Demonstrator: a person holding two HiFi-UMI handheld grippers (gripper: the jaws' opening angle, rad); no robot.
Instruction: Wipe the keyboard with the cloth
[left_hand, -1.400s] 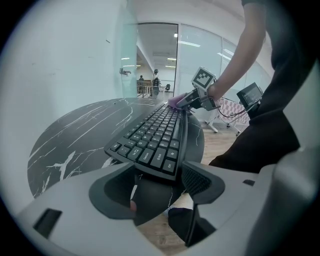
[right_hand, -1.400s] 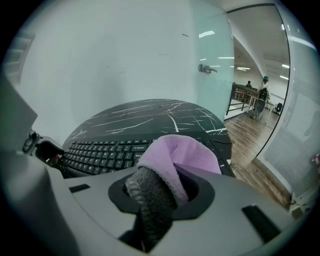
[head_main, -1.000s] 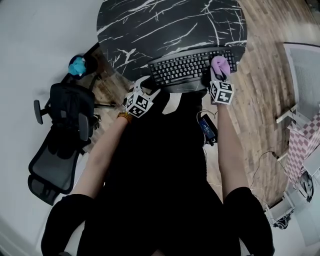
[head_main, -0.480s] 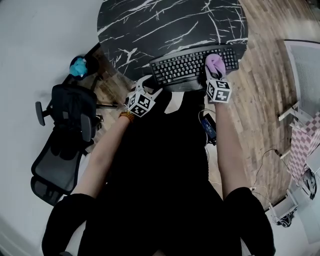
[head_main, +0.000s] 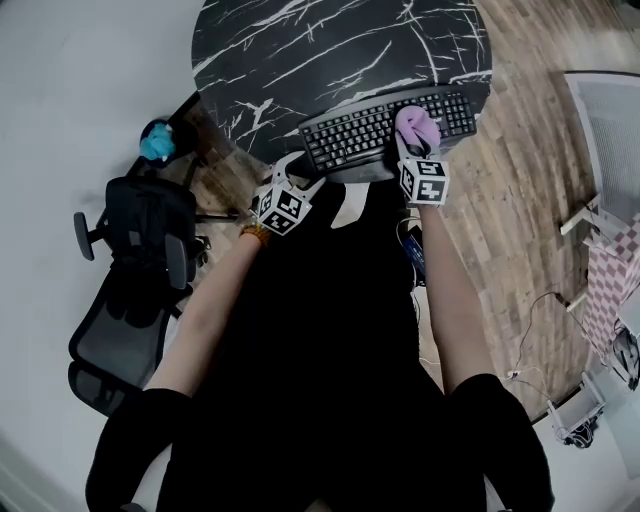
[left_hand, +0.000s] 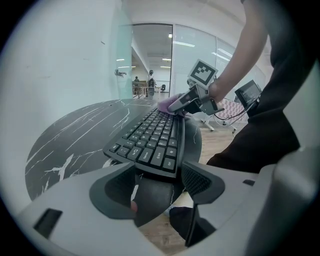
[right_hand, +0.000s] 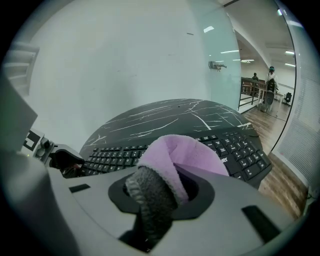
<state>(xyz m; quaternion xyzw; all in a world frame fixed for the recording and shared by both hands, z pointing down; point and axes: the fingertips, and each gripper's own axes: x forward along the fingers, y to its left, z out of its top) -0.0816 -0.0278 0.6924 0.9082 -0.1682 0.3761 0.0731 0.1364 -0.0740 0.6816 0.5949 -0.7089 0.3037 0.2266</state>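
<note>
A black keyboard (head_main: 360, 135) lies at the near edge of a round black marble table (head_main: 300, 50). My right gripper (head_main: 413, 138) is shut on a purple cloth (head_main: 414, 124), which rests on the keys just left of the number pad. In the right gripper view the cloth (right_hand: 182, 157) bulges out of the jaws over the keyboard (right_hand: 235, 150). My left gripper (head_main: 300, 168) is open at the keyboard's left end. In the left gripper view that end (left_hand: 150, 150) sits just beyond the spread jaws of the left gripper (left_hand: 157, 182), and the right gripper (left_hand: 192, 100) shows farther along.
A black office chair (head_main: 130, 290) stands left of the person, with a blue object (head_main: 155, 140) beside the table's left edge. A small dark device (head_main: 415, 252) with cables lies on the wooden floor on the right. White frames (head_main: 605, 150) stand at the far right.
My right gripper has slid the cloth leftward along the keyboard, from the number pad end toward the middle. The left gripper has stayed at the keyboard's left end.
</note>
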